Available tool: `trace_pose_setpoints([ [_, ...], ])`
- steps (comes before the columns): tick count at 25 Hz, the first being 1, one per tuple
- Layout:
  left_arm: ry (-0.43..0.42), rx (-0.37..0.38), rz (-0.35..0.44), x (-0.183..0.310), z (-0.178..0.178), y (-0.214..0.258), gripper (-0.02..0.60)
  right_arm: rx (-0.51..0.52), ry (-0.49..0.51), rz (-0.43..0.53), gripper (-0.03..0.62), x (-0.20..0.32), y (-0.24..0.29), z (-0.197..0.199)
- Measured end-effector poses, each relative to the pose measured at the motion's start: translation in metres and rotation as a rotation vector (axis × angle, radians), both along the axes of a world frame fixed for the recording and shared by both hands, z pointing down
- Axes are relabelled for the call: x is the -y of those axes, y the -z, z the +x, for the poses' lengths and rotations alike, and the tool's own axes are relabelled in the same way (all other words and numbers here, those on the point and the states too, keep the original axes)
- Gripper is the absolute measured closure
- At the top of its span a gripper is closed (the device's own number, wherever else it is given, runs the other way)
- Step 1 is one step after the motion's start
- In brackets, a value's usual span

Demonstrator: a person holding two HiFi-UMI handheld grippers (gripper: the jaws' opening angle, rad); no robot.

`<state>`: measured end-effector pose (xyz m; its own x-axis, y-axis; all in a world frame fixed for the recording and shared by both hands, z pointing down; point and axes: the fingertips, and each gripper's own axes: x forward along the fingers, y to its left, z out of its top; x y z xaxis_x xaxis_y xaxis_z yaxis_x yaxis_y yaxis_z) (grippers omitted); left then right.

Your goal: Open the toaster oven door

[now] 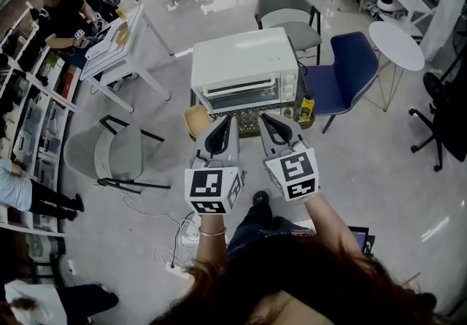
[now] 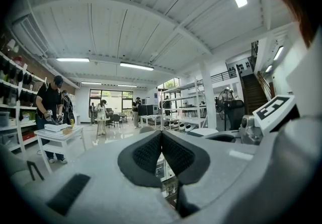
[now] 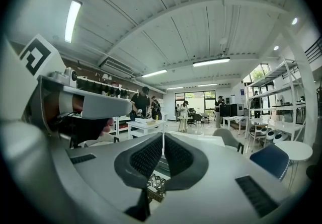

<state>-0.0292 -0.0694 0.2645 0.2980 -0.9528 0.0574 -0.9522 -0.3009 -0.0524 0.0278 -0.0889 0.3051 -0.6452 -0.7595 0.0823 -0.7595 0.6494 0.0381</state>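
Observation:
A white toaster oven [image 1: 244,68] stands on a low stand in front of me, its glass door [image 1: 241,99] closed with the handle bar [image 1: 241,87] along its top edge. My left gripper [image 1: 228,121] hovers just in front of the door's lower left, jaws shut with nothing between them. Beside it my right gripper [image 1: 265,120] is also shut and holds nothing. In the left gripper view the dark pads [image 2: 147,153] meet at the tips of the left gripper [image 2: 161,133]. In the right gripper view the right gripper [image 3: 163,135] points over the oven's white top [image 3: 201,139].
A wooden bowl [image 1: 197,120] and a yellow object [image 1: 306,109] sit beside the oven. A grey chair [image 1: 288,13], a blue chair [image 1: 350,71] and a round white table [image 1: 396,44] stand behind and right. A white table [image 1: 120,39] and another grey chair [image 1: 117,152] are left. Cables lie on the floor [image 1: 182,232].

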Motion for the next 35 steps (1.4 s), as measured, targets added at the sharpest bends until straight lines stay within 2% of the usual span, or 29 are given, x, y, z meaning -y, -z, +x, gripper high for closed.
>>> trace_pose_setpoints([
  [27,-0.063,-0.040,-0.025,0.090,-0.049,-0.021,0.568,0.028,-0.050,-0.115,0.592,0.092,-0.038,-0.052],
  [35,-0.085,-0.040,-0.029,0.105,-0.058,-0.022,0.568,0.064,-0.072,-0.171,0.560,0.110,-0.046,-0.058],
])
